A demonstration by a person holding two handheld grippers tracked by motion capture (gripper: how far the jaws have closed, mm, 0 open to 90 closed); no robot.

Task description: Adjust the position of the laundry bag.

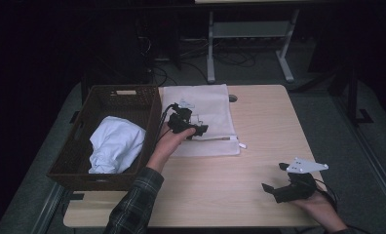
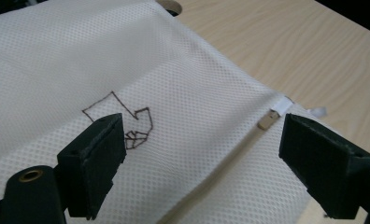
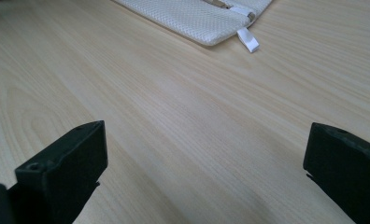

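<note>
We see the white mesh laundry bag (image 1: 201, 119) lying flat on the table (image 1: 259, 146), just beside the right wall of the dark wicker basket (image 1: 86, 146), its long side running along that wall. The bag is a pale rectangle of fine netting, empty-looking and smooth apart from soft creases. In the left gripper view a thin brown line drawing (image 2: 127, 123) marks the netting (image 2: 183, 84). Along the edge of the bag that faces away from the basket's far end runs a zipper, with a small metal pull (image 2: 266, 122) near the corner farthest from the basket and a white fabric tab (image 3: 247, 39) jutting from that corner onto the wood.
</note>
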